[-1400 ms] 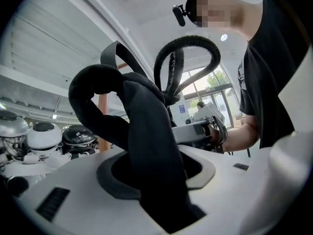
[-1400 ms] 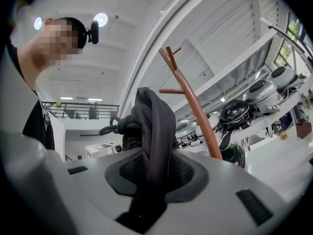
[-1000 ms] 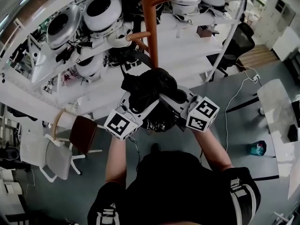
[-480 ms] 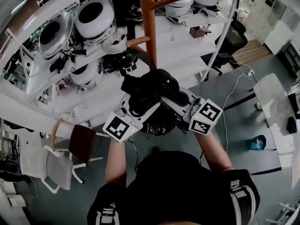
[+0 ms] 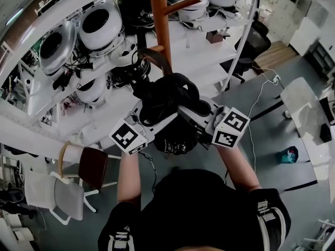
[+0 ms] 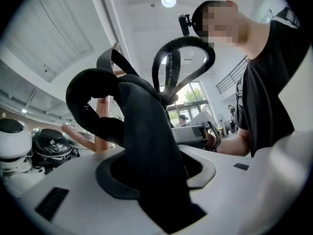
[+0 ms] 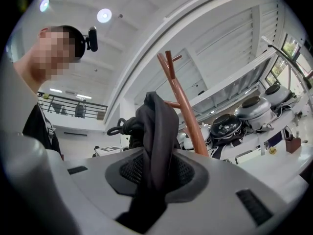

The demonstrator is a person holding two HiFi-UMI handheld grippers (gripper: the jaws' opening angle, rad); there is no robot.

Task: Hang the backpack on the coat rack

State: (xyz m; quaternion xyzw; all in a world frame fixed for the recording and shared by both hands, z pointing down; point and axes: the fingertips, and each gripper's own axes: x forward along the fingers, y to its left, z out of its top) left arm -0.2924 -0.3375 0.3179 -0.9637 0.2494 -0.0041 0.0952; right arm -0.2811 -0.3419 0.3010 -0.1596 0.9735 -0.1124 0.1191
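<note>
Backpack [image 5: 166, 99]: bunched over your jaws, hiding their tips; long axis unreadable. Left gripper [image 6: 157, 182] and right gripper [image 7: 150, 180] each clamp a strap. Coat rack [image 5: 159, 20] just beyond, top cut off.

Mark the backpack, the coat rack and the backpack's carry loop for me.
backpack [image 5: 167, 94]: head view, middle of the bunched black fabric.
coat rack [image 5: 159, 14]: head view, upright wooden pole.
carry loop [image 6: 188, 39]: left gripper view, top of its arch.

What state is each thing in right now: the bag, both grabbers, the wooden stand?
backpack: bunched, held aloft; whether already hung, unclear.
left gripper: shut on a thick backpack strap.
right gripper: shut on backpack fabric.
coat rack: upright, upper peg bare.
</note>
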